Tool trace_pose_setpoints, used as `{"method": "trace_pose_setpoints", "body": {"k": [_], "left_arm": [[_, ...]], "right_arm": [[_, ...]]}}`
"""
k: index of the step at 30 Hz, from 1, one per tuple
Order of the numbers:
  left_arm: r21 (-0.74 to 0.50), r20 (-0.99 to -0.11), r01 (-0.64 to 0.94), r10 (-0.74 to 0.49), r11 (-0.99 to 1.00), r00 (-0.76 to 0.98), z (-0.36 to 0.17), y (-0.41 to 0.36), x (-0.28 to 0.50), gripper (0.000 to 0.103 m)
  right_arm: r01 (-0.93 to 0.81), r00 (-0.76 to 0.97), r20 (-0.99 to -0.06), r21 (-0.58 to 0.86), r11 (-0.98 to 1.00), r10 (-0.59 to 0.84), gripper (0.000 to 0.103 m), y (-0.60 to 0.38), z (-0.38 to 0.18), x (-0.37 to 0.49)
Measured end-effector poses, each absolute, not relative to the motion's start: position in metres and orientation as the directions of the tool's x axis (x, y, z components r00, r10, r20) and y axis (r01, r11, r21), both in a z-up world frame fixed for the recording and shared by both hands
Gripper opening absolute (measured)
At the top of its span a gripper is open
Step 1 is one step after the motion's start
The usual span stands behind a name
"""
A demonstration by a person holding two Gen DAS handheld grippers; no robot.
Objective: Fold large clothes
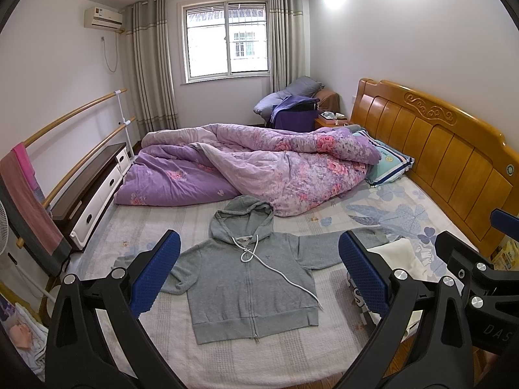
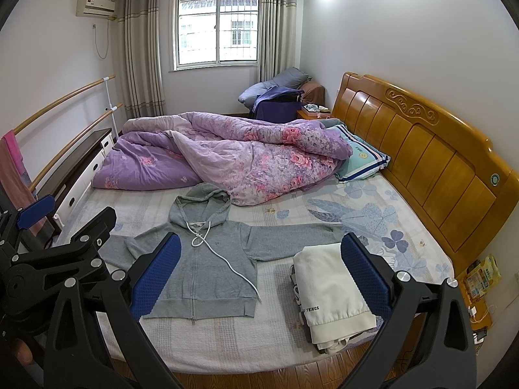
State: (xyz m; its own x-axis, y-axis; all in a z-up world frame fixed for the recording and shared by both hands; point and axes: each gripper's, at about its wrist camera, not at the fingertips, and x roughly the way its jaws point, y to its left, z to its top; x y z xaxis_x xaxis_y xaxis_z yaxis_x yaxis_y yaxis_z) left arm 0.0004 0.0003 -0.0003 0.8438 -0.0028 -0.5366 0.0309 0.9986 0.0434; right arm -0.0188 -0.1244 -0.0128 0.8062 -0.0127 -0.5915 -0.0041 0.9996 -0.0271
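A grey zip-up hoodie (image 1: 249,285) lies flat, front up, on the bed, hood toward the far side and both sleeves spread out; it also shows in the right wrist view (image 2: 207,265). A white drawstring (image 1: 285,275) trails across its chest. My left gripper (image 1: 259,272) is open and empty, held above the near edge of the bed over the hoodie. My right gripper (image 2: 259,272) is open and empty, held above the bed between the hoodie and a stack of folded cream clothes (image 2: 331,295). The left gripper's body shows at the left of the right wrist view.
A rumpled purple floral quilt (image 1: 246,165) covers the far half of the bed. A pillow (image 1: 389,162) lies by the wooden headboard (image 1: 447,149). A low cabinet (image 1: 94,188) and wooden rails stand at the left. The folded stack (image 1: 402,259) sits near the right sleeve.
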Motion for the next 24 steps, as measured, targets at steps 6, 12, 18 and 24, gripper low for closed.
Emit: {"method": "trace_pose_setpoints", "body": {"k": [6,12,18,24], "left_arm": [[0.046,-0.535,0.029,0.0,0.999,0.845,0.0,0.001,0.0,0.098],[0.051,-0.535,0.025,0.006,0.998,0.845,0.0,0.001,-0.001,0.098],[0.054,-0.532,0.016,0.015,0.998,0.847,0.003,-0.003,-0.007,0.098],[0.057,-0.534,0.006,0.025,0.998,0.845,0.006,-0.009,-0.013,0.098]], "right_arm": [[-0.006,0.807,-0.591,-0.025,1.0,-0.01,0.095,-0.128,-0.014,-0.019],[-0.01,0.807,-0.591,-0.025,1.0,-0.007,0.095,-0.13,-0.019,-0.018],[-0.02,0.809,-0.588,-0.02,1.0,0.004,0.095,-0.125,-0.018,-0.021],[-0.035,0.808,-0.589,-0.012,0.999,0.021,0.095,-0.136,-0.018,-0.024]]}}
